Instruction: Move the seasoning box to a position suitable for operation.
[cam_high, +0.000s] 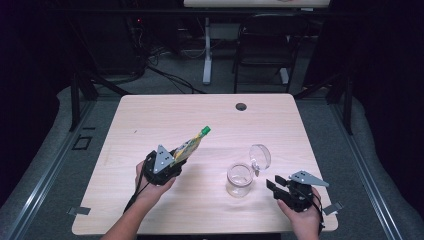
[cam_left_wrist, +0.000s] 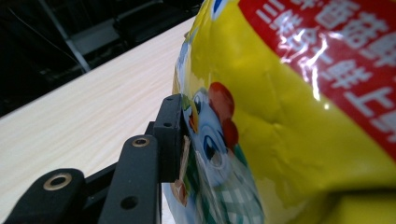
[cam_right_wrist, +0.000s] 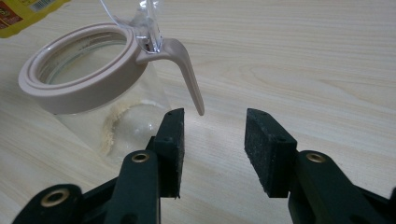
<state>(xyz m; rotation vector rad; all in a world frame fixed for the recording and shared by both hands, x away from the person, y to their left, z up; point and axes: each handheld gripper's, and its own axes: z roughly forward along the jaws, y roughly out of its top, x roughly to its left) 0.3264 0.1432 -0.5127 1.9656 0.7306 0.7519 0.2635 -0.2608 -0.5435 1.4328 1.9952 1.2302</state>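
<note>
A yellow spouted pouch (cam_high: 188, 147) with a green cap (cam_high: 204, 130) is clamped in the left gripper (cam_high: 172, 157), tilted above the table (cam_high: 150, 120). The open glass jar (cam_high: 239, 179) stands to its right, lid (cam_high: 260, 155) flipped back. The right gripper (cam_right_wrist: 212, 144) sits just beside the jar, jaws apart and empty.

Items counted on the table (cam_high: 150, 120): one table, light wood top, with one round cable hole (cam_high: 241, 106) near its far edge.

One yellow spouted pouch (cam_high: 189, 146), carrying one green cap (cam_high: 205, 130).

One clear glass jar (cam_high: 239, 179), with one beige collar ring (cam_right_wrist: 79, 88), one beige lever (cam_right_wrist: 187, 74) and one clear hinged lid (cam_high: 260, 155), standing open.

Two handheld grippers: the left gripper (cam_high: 172, 161) and the right gripper (cam_high: 272, 185). Each shows one grey three-cornered plate.

One dark chair (cam_high: 265, 45) beyond the table.
</note>
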